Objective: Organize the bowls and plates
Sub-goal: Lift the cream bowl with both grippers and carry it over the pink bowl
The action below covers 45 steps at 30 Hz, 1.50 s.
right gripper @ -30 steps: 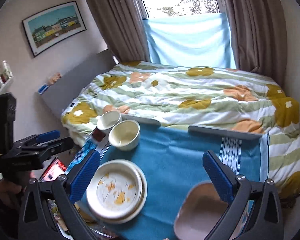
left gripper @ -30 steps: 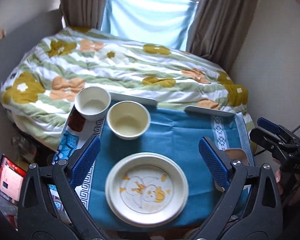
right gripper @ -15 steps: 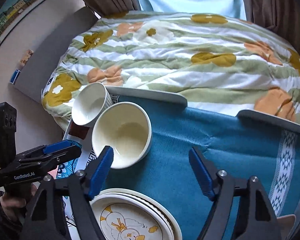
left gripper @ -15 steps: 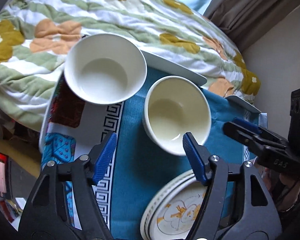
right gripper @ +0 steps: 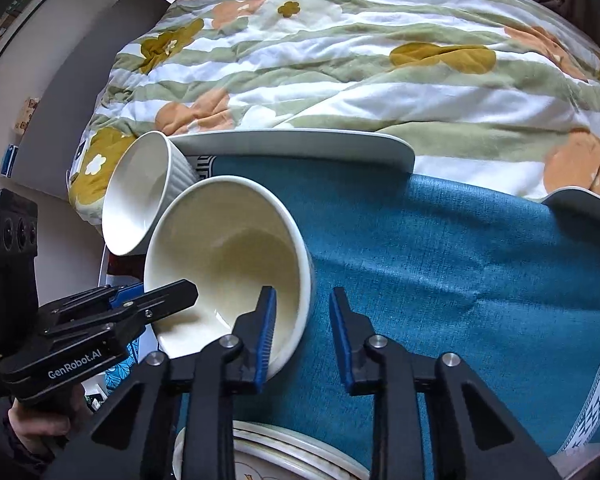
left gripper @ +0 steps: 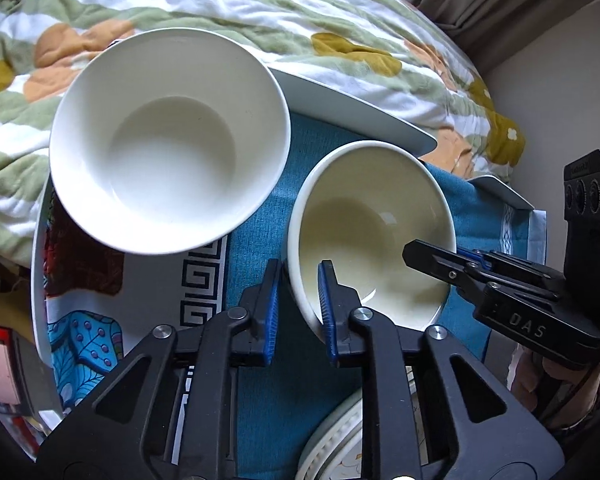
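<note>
- Left gripper (left gripper: 298, 298) and right gripper (right gripper: 302, 326) close on opposite rims of the cream bowl (left gripper: 370, 232), evidently sharing its weight.
- White bowl (left gripper: 170, 140) sits beside it, a likely nesting partner.

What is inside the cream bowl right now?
The cream bowl holds no food or liquid. One finger of the left tool and one finger of the right tool reach inside its rim. The other tool partly hides its floor in each view.

Tray (right gripper: 292, 144) sits on the bed's floral quilt (right gripper: 340, 60), upper frame, teal cloth (right gripper: 440, 248) spread over it, two bowls and plates on the cloth.
</note>
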### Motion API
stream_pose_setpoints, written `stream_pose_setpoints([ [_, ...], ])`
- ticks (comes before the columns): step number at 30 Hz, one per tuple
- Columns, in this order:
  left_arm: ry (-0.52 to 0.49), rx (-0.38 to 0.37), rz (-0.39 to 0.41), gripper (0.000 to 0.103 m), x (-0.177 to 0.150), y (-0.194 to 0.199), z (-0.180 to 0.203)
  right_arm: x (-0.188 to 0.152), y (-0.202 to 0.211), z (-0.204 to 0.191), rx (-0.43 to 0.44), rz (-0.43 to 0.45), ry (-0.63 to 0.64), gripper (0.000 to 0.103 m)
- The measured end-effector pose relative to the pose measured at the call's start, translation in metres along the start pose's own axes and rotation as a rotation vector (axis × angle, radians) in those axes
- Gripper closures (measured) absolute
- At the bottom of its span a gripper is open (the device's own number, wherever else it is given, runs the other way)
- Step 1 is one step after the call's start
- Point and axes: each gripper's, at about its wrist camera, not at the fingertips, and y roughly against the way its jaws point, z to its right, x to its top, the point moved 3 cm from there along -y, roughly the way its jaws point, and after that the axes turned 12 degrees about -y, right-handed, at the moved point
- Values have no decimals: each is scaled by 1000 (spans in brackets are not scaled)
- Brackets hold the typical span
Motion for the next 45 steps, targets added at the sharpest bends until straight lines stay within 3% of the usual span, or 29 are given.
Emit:
stream_pose_setpoints([
  [13,-57,32,33,87,3,17,11,-2,8,0,29,44,-71,89],
  [22,-110,47,123,87,3,67,50,-13,59,1,73,117,-97,89],
  [32,-209,26,189,87,-16,100,160,-53,157,46,110,268,-117,89],
  [40,-275,-33,184,87,-55,81,272,-99,233,128,41,345,-149,89],
  [45,-293,-56,151,87,-81,54,329,-126,253,182,9,342,-178,89],
])
